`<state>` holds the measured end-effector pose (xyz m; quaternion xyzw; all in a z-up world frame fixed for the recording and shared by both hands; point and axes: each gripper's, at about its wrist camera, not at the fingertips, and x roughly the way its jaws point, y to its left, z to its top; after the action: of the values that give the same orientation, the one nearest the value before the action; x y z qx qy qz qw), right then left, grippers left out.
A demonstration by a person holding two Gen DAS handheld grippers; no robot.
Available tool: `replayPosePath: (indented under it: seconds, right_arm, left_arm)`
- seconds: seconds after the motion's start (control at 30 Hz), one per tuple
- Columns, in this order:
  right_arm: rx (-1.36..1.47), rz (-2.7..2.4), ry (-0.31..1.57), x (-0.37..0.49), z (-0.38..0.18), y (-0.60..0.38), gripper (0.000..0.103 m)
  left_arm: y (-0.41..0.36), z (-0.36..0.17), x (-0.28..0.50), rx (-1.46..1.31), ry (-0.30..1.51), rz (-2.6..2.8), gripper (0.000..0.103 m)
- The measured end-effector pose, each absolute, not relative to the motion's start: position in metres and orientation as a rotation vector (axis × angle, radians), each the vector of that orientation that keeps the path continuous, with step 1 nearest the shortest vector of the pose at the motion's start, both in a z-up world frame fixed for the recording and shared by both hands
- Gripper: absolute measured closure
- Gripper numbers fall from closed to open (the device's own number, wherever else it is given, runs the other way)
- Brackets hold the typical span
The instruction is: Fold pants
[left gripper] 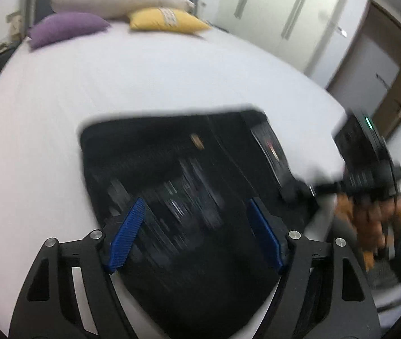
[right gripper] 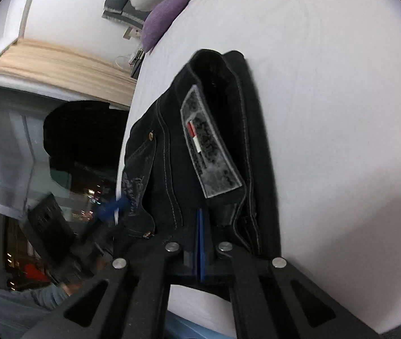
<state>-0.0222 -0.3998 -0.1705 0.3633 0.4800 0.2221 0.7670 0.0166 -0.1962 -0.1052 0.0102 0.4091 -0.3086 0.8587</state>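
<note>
My right hand-held gripper (right gripper: 201,243) is clamped on the folded pants (right gripper: 200,141) on the bed (right gripper: 327,84), my left hand-held gripper (left gripper: 197,231) gapes above them, so one-sided pulling may undo the fold.

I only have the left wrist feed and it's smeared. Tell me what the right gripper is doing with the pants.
Observer: The right gripper has its blue pads pressed together on the waistband edge of the pants.
Operator: Confirm which part of the pants faces up. I see only a dark blur.
Observer: The waistband is open toward the right wrist camera, showing a grey inner label with a red and white stripe.
Operator: Report what is beside the bed on that side.
Observer: A dark window showing night lights, with a beige blind rolled up above it.
Operator: Give me the left gripper's state from there.
Observer: The left gripper shows only as a blurred blue shape at the pants' edge; its state is unclear there.
</note>
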Motion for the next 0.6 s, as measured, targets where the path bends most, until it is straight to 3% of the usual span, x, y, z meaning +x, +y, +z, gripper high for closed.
replayPosePath:
  seconds: [0.07, 0.2, 0.3, 0.6]
  right_arm:
    - [0.753, 0.471, 1.053, -0.020, -0.166, -0.396, 0.103]
    - [0.762, 0.455, 1.061, -0.017, -0.167, -0.397, 0.103]
    - [0.780, 0.446, 1.053, -0.013, -0.169, -0.396, 0.103]
    - [0.757, 0.440, 1.009, -0.038, -0.159, -0.404, 0.100]
  left_arm:
    - [-0.196, -0.098, 0.037, -0.001, 0.855, -0.621, 0.029]
    - [-0.214, -0.139, 0.081, 0.077, 0.951, -0.589, 0.029]
    - [-0.218, -0.149, 0.081, 0.097, 0.923, -0.582, 0.029]
    - [-0.192, -0.117, -0.008, 0.145, 0.889, -0.682, 0.030]
